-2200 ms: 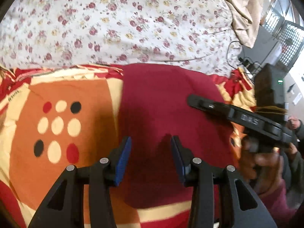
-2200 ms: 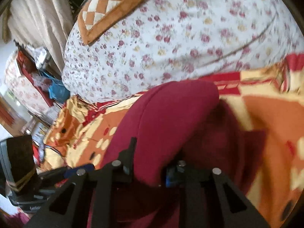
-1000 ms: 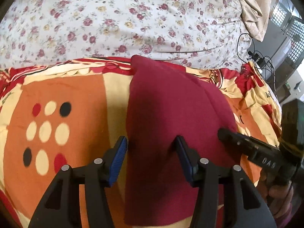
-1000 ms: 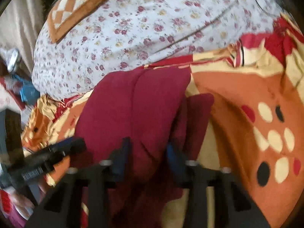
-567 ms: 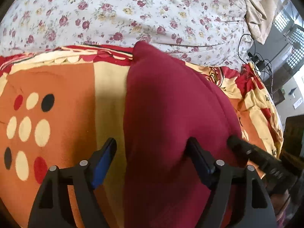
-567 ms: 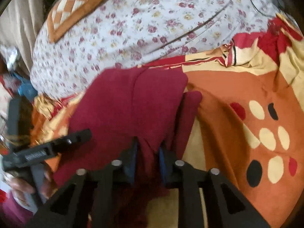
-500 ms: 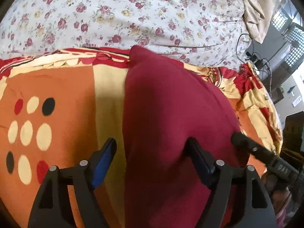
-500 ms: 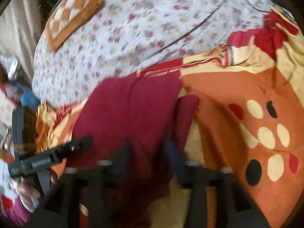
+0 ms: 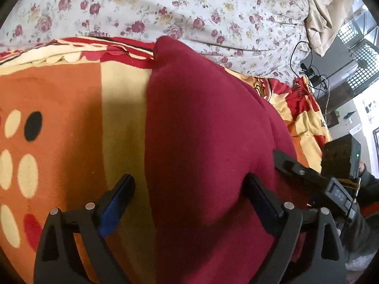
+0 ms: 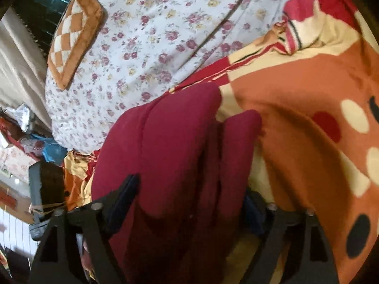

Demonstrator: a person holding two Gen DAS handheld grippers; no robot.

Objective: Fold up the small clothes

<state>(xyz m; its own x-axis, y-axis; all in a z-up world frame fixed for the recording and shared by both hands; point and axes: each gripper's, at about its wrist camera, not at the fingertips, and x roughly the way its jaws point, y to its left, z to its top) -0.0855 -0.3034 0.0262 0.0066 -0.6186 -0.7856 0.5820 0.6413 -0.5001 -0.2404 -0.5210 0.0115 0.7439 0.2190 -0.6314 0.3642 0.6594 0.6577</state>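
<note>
A dark red garment (image 9: 208,142) lies folded lengthwise on an orange, cream and red blanket (image 9: 71,118). My left gripper (image 9: 189,196) is open, its jaws wide, straddling the near end of the garment. The right gripper's body (image 9: 308,179) shows at the right. In the right wrist view the garment (image 10: 180,156) lies in stacked folds, and my right gripper (image 10: 191,196) is open with the folds between its wide jaws.
A white floral sheet (image 9: 165,11) covers the bed beyond the blanket. An orange checked cushion (image 10: 75,33) lies on it. Cables and a black crate (image 9: 350,54) stand off the right edge. Clutter (image 10: 35,142) lies beside the bed.
My right gripper, shut on the garment's folds earlier, now stands open around them. My left gripper has opened wider and come closer to the garment.
</note>
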